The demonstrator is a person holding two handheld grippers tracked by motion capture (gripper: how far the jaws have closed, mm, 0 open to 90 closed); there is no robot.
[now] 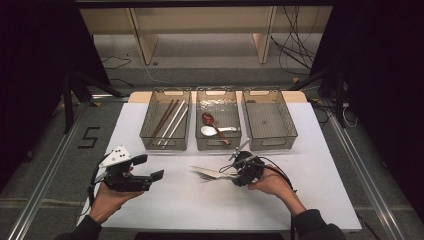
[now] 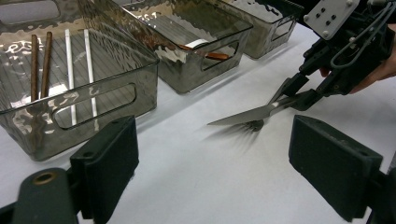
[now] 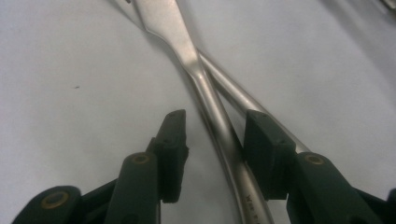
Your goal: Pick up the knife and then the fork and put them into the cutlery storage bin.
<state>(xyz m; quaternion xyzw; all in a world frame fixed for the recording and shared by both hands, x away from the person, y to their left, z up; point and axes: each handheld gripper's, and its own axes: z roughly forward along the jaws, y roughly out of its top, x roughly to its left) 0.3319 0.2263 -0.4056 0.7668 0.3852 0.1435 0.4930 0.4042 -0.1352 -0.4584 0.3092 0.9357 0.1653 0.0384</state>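
Note:
Two metal forks (image 1: 207, 173) lie crossed on the white table, tines pointing left. In the right gripper view the upper fork's handle (image 3: 205, 88) runs between my right gripper's (image 3: 215, 126) jaws, close against the right-hand pad (image 3: 261, 149). A clear gap separates it from the left-hand pad, so the jaws are open around it. The second handle (image 3: 233, 95) passes under the right jaw. The left gripper view shows the right gripper (image 2: 299, 93) at the fork (image 2: 247, 114). My left gripper (image 1: 150, 167) rests open and empty at the table's left, jaws (image 2: 219, 172) wide apart.
Three clear bins stand in a row at the back. The left bin (image 1: 165, 142) holds brown and white chopsticks. The middle bin (image 1: 217, 145) holds a brown and a white spoon. The right bin (image 1: 270, 142) looks empty. Bare table lies between the grippers.

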